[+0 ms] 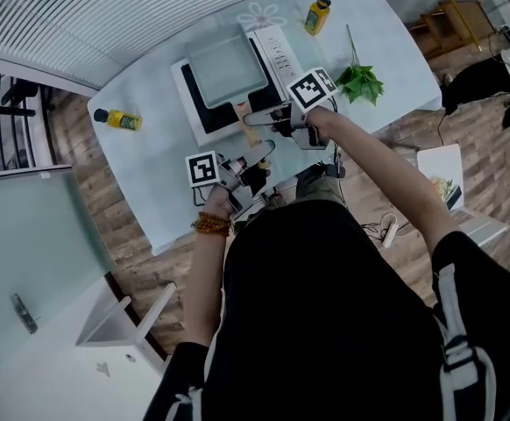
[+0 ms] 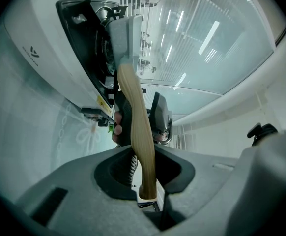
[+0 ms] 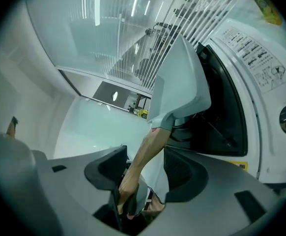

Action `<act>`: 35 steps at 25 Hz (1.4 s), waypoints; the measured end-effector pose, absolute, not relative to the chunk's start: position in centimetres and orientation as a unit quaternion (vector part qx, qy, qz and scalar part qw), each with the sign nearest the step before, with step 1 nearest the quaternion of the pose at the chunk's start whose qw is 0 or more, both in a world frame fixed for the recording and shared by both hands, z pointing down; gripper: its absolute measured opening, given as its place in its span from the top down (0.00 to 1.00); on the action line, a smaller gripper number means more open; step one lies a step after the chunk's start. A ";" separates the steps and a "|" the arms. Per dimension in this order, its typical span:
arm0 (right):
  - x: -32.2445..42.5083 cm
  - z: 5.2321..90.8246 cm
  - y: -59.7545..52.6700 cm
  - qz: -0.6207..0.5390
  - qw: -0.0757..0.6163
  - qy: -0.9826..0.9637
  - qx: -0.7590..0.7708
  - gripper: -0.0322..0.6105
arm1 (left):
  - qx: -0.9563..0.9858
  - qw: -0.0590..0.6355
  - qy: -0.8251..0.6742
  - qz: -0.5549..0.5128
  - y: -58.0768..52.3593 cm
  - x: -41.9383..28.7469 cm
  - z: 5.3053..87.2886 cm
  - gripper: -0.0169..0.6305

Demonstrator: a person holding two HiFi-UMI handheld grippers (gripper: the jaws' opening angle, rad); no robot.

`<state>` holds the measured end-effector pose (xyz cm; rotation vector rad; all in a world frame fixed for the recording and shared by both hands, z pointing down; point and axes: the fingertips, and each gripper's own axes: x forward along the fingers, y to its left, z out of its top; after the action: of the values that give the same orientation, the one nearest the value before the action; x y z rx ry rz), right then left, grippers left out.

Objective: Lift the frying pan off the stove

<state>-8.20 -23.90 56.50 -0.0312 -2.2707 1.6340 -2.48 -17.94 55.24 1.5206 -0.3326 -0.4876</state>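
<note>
A square grey frying pan [image 1: 224, 64] lies over the black top of the white stove [image 1: 277, 51]. Its wooden handle [image 1: 242, 115] points toward me. My left gripper [image 1: 253, 158] is shut on the end of that handle [image 2: 135, 127], which runs up to the pan [image 2: 126, 31]. My right gripper [image 1: 253, 117] sits further up the handle, nearer the pan. Its jaws stand wide apart with the handle [image 3: 143, 161] between them, and the pads do not press on it. The pan [image 3: 180, 82] rises just beyond, beside the stove [image 3: 251, 73].
A yellow bottle [image 1: 119, 119] lies near the left edge of the pale table [image 1: 150, 191], and another bottle [image 1: 318, 11] stands at the far side. A green plant [image 1: 360, 83] lies right of the stove. White furniture [image 1: 123, 323] stands at the lower left.
</note>
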 end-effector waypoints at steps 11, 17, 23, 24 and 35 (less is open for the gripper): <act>-10.0 57.6 -23.8 0.604 0.172 -0.778 -0.027 0.61 | 0.681 0.682 -0.150 -0.219 -18.0 -2.4 55.2 0.84; -10.7 58.0 -23.7 0.618 0.167 -0.768 -0.033 0.63 | 0.681 0.681 -0.151 -0.222 -18.0 -2.4 55.3 0.85; -11.2 58.3 -23.5 0.628 0.164 -0.760 -0.042 0.67 | 0.683 0.678 -0.158 -0.221 -17.9 -2.5 55.5 0.85; -11.3 58.2 -23.5 0.632 0.158 -0.758 -0.045 0.67 | 0.683 0.678 -0.158 -0.222 -17.9 -2.6 55.5 0.85; -11.3 58.3 -23.6 0.648 0.140 -0.747 -0.054 0.70 | 0.686 0.675 -0.158 -0.219 -18.0 -2.5 55.6 0.85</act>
<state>-11.35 -23.57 58.34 -0.1553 -2.1586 1.8723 -2.47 -18.01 55.55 1.5438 -0.3551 -0.4936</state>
